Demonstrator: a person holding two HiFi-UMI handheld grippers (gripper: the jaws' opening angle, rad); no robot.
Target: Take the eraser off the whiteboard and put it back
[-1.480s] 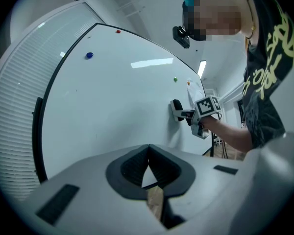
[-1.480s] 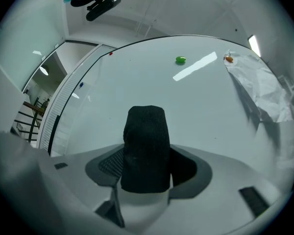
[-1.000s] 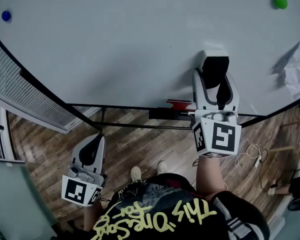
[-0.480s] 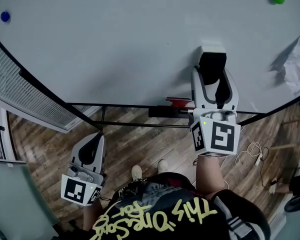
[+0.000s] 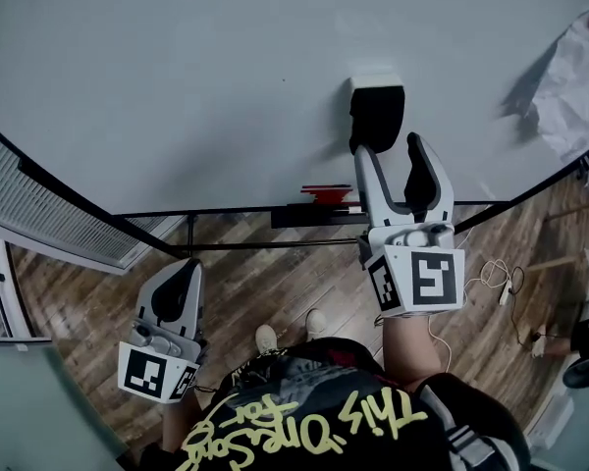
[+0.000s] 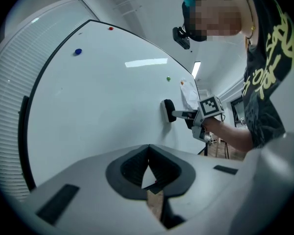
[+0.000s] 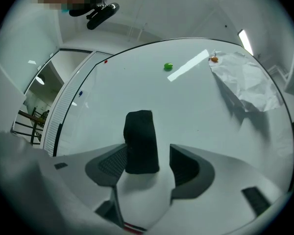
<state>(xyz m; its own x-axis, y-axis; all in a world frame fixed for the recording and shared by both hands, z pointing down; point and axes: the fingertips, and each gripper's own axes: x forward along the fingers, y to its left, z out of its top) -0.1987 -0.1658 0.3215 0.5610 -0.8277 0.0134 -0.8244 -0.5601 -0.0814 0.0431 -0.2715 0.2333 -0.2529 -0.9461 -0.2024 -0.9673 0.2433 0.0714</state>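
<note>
Black eraser (image 5: 376,114) clings to the whiteboard (image 5: 177,86) at far right, between the tips of the right tool (image 5: 393,153), whose jaws stand apart, one jaw perhaps touching it. The left tool (image 5: 183,285) hangs near left, jaws closed, empty.

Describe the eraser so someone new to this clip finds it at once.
Start at the big whiteboard filling the head view. Near its lower edge, just ahead of the right tool, sits the eraser: a black block with a white back, unlike the small coloured magnets and the crumpled paper.
</note>
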